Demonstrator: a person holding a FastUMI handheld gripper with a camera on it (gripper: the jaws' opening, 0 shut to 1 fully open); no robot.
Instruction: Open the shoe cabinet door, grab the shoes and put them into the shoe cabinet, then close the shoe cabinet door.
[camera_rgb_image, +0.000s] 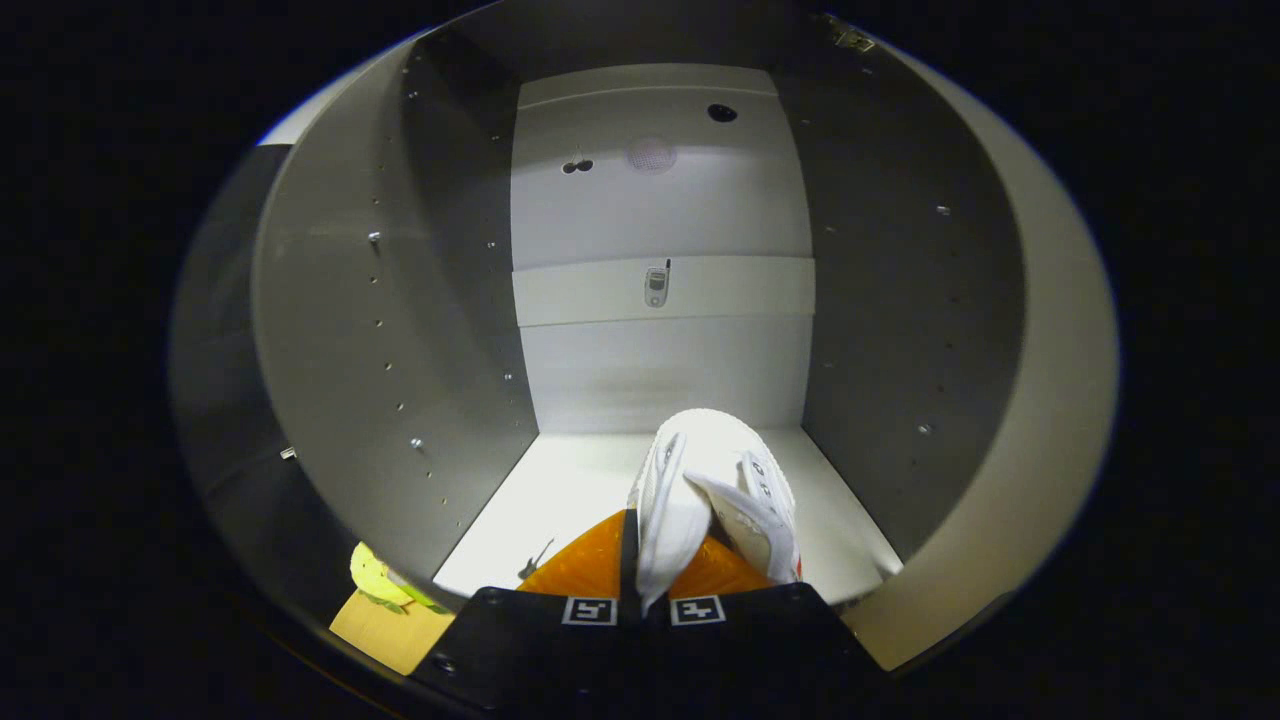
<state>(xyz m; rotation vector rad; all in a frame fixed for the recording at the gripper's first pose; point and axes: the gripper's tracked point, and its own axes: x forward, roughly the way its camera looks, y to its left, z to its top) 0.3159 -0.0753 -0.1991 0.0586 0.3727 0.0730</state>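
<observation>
the gripper (643, 560) clenches the soft collar of a white canvas lace-up shoe (715, 490), light and floppy, over the pale cabinet's (330, 340) floor front edge.

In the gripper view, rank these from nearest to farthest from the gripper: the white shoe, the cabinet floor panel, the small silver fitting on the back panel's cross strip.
1. White shoe: clamped between the jaws of the gripper, toe pointing into the cabinet.
2. Cabinet floor panel: below and ahead of the shoe.
3. Silver fitting: on the back panel's cross strip, well beyond the shoe's toe.
</observation>
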